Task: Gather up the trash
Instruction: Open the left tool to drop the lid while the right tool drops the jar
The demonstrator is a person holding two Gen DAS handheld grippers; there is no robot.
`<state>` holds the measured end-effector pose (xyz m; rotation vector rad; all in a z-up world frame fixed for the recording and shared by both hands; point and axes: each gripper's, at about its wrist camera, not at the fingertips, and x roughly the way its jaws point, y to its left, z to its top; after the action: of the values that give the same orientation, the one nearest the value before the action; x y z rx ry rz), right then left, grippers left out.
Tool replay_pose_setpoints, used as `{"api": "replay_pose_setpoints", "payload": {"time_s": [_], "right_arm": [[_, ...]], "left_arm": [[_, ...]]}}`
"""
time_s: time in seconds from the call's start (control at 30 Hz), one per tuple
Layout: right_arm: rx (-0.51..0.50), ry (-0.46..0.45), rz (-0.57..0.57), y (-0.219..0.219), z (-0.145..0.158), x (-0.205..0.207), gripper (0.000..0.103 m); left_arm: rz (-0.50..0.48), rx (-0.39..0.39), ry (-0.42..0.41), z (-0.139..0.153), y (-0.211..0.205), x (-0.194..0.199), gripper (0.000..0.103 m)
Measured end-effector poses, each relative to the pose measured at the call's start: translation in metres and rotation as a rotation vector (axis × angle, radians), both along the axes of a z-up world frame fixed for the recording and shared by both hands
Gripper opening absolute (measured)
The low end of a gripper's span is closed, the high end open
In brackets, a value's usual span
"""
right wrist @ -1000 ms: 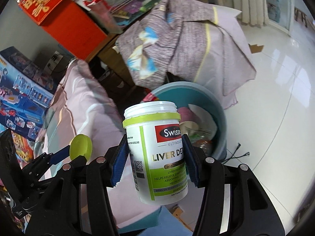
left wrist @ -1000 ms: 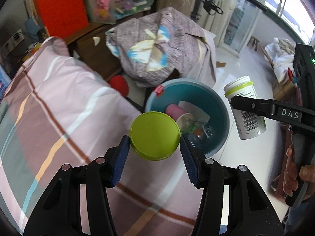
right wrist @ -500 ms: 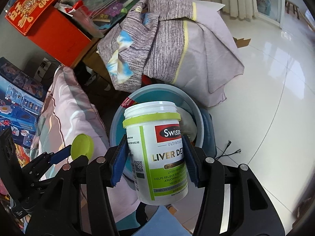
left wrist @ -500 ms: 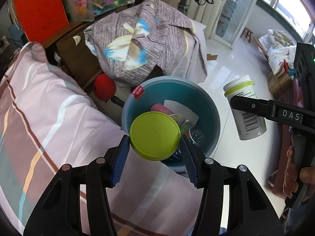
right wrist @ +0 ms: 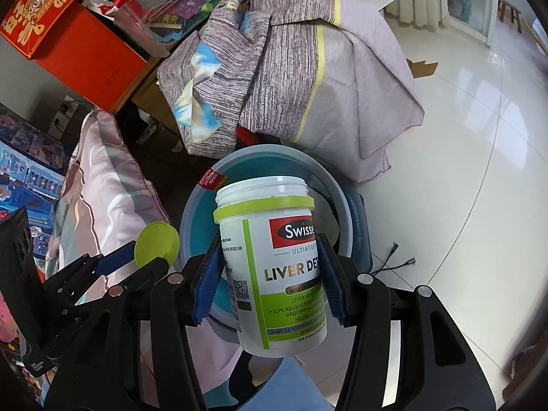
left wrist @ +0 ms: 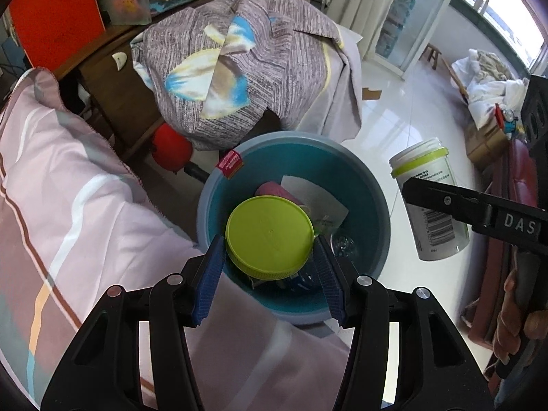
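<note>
Gripping a green lid [left wrist: 269,237] flat above the blue bin [left wrist: 373,185], left tool [left wrist: 269,257], right tool [right wrist: 269,275] clamped on an open white bottle [right wrist: 274,267] (label facing the camera) beside the bin's rim, trash already inside.

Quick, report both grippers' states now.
Left gripper: shut on round lime-green plastic lid.
Right gripper: shut on white lidless plastic supplement bottle.
</note>
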<state>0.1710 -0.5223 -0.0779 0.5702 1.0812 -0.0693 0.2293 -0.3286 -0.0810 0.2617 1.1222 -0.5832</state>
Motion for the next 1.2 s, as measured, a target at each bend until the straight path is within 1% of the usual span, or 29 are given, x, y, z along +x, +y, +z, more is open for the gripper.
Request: {"api": "replay_pose_setpoints", "payload": {"time_s": [0.17,0.27,0.3,0.33,0.37,0.47,0.5,0.53,0.6,0.73,0.93,1.2], "right_arm": [[-0.008,0.014,0.004,0.002,-0.003,0.007,0.051],[-0.01,0.022,0.004,0.002,-0.004,0.011,0.051],[-0.01,0.024,0.005,0.003,-0.005,0.012,0.051],[-0.011,0.027,0.007,0.003,-0.005,0.013,0.051],[-0.012,0.029,0.009,0.004,-0.006,0.014,0.051],[-0.011,0.037,0.022,0.008,-0.007,0.018,0.051],[-0.011,0.038,0.024,0.009,-0.007,0.019,0.051],[-0.012,0.038,0.026,0.01,-0.007,0.02,0.051],[-0.016,0.036,0.034,0.013,-0.007,0.021,0.051],[-0.02,0.038,0.041,0.017,-0.007,0.024,0.051],[-0.018,0.042,0.065,0.029,-0.008,0.03,0.051],[-0.057,0.04,0.088,0.043,-0.004,0.035,0.051]], "left_arm": [[0.015,-0.009,0.018,-0.006,0.0,0.011,0.055],[0.034,-0.009,0.025,-0.008,0.003,0.017,0.063],[0.04,-0.012,0.021,-0.007,0.006,0.018,0.067],[0.046,-0.01,0.014,-0.005,0.008,0.018,0.074],[0.052,-0.009,0.007,-0.004,0.01,0.019,0.077],[0.069,-0.013,-0.006,0.001,0.017,0.02,0.078],[0.073,-0.016,-0.005,0.002,0.019,0.021,0.082],[0.078,-0.018,-0.005,0.004,0.021,0.021,0.09],[0.091,-0.026,-0.017,0.006,0.027,0.019,0.094],[0.11,-0.031,-0.02,0.011,0.038,0.014,0.098],[0.135,-0.022,-0.022,0.009,0.047,0.01,0.098],[0.125,-0.013,-0.045,0.013,0.052,0.003,0.098]]}}
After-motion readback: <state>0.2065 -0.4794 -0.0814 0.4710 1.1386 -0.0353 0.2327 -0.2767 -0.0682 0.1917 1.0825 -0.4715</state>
